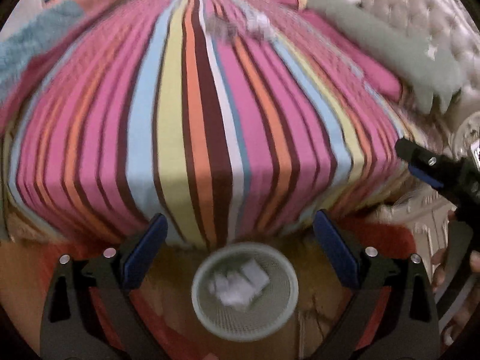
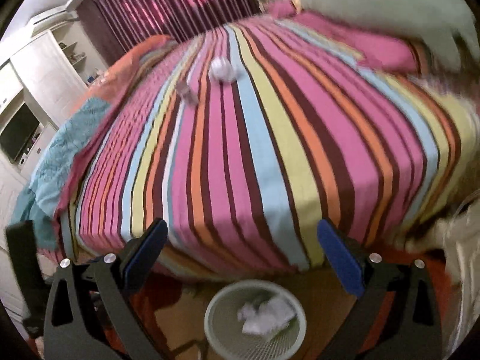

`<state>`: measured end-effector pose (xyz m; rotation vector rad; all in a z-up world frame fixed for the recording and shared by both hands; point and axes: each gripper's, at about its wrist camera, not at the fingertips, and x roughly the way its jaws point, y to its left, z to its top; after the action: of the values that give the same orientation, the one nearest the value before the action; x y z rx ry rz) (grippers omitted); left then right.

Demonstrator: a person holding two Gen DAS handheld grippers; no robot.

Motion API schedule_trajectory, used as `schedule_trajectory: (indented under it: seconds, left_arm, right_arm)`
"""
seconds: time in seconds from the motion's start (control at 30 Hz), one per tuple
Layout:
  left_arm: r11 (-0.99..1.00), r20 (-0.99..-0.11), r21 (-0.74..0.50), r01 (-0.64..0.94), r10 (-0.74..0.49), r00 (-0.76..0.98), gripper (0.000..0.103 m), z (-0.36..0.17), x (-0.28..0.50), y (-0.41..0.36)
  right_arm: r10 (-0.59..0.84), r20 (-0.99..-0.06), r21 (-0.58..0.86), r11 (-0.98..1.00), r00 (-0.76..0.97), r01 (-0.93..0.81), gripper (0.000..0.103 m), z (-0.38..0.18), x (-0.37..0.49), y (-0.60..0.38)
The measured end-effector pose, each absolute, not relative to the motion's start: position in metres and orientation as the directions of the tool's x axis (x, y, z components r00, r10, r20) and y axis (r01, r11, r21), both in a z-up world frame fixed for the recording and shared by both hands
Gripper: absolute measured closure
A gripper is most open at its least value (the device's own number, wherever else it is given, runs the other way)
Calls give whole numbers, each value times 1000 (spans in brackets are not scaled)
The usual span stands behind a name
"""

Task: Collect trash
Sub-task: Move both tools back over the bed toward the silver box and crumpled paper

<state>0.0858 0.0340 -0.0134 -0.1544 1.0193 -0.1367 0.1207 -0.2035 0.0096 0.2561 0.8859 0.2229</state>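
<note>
One bed [image 1: 210, 114] fills both views, covered in a striped sheet of pink, orange, brown, blue and yellow. One green pillow [image 1: 387, 45] lies at its right side against a tufted headboard [image 1: 432, 9], with one pink pillow [image 1: 369, 69] just below it. One teal-and-orange blanket [image 2: 60, 150] is bunched along the bed's left edge.

One pale mesh wastebasket [image 1: 198, 297] stands on the floor at the foot of the bed, on a red-and-yellow rug [image 1: 168, 309]. White crumpled paper [image 1: 240, 285] already sits inside it; blur stops me counting, looks like two or three wads.

Two pieces of trash still on the bed, far end, near mid-width: one white paper ball [image 2: 223, 70], and one smaller greyish scrap [image 2: 186, 90] just beside it on its left. Both blurred, can't tell what the scrap is.

My left gripper [image 1: 240, 235] hangs above the wastebasket, pointing forward over the foot of the bed, fingers spread wide with nothing between them. My right gripper [image 2: 242, 238] has the same pose: above the basket, fingers wide apart, holding nothing. In the left view the right gripper shows at the far right edge, with part of my hand [image 1: 441, 270] on its handle.
</note>
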Motion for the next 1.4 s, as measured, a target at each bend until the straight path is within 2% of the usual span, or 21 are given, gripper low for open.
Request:
schedule_trajectory:
  seconds: [0.23, 0.53, 0.73, 0.93, 1.17, 1.4]
  left_arm:
    - [975, -789, -221, 3, -181, 587, 8, 15, 147, 50]
    - [963, -785, -267, -43, -191, 590, 8, 14, 237, 56]
    - [940, -782, -329, -89, -218, 584, 8, 9, 295, 58]
    - [942, -802, -312, -125, -191, 566, 8, 2, 349, 54]
    - [915, -821, -346, -209, -188, 540, 8, -15, 400, 65]
    - [923, -847, -317, -218, -172, 503, 8, -30, 431, 62]
  right_arm:
    - [275, -703, 281, 955, 656, -100, 7, 23, 175, -194]
    - [266, -681, 216, 963, 683, -160, 7, 42, 258, -176]
    - [252, -695, 151, 967, 674, -206, 7, 43, 316, -156]
    - [235, -720, 122, 969, 653, -215, 7, 40, 373, -144]
    - [212, -756, 72, 967, 619, -243, 7, 28, 425, -125]
    - [179, -798, -1, 955, 576, -297, 7, 8, 460, -100]
